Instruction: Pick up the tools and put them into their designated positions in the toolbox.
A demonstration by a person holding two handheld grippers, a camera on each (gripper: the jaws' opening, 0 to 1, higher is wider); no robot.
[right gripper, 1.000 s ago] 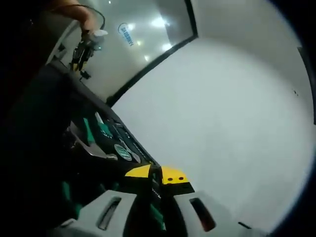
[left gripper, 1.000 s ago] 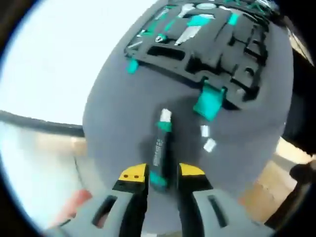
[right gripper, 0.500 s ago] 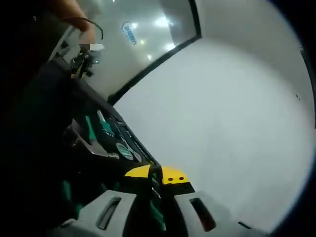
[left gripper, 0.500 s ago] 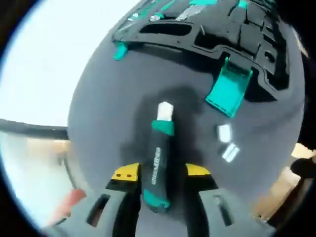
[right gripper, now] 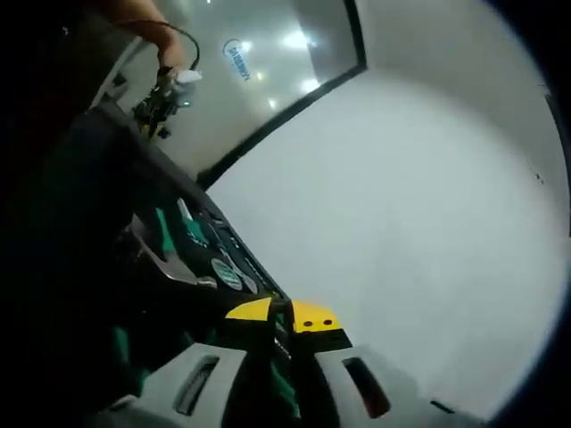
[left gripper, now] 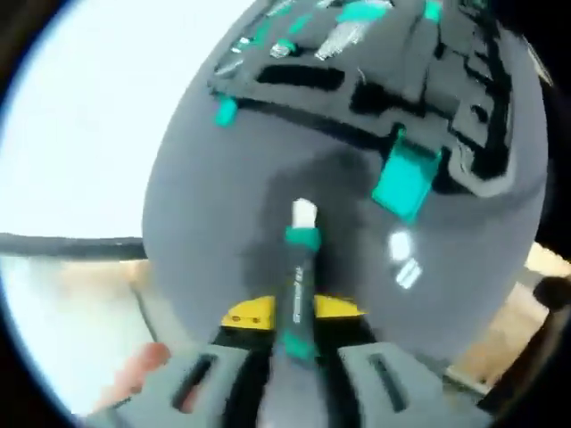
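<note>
In the left gripper view, one black-and-teal tool handle [left gripper: 299,290] is clamped between the left gripper [left gripper: 293,314] jaws over a grey table [left gripper: 214,232], short of one open toolbox [left gripper: 384,80]. One teal latch [left gripper: 406,183] and two small white pieces [left gripper: 403,259] are seen beside the toolbox.

In the right gripper view, the right gripper [right gripper: 287,317] jaws are pressed together at the toolbox [right gripper: 178,259] edge; anything held cannot be told. A pale floor [right gripper: 401,223] is seen beyond.

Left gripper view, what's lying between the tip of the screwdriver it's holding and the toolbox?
Bare grey mat in the left gripper view; nothing sits between the screwdriver tip and the toolbox edge. The green clip lies off to the right.
</note>
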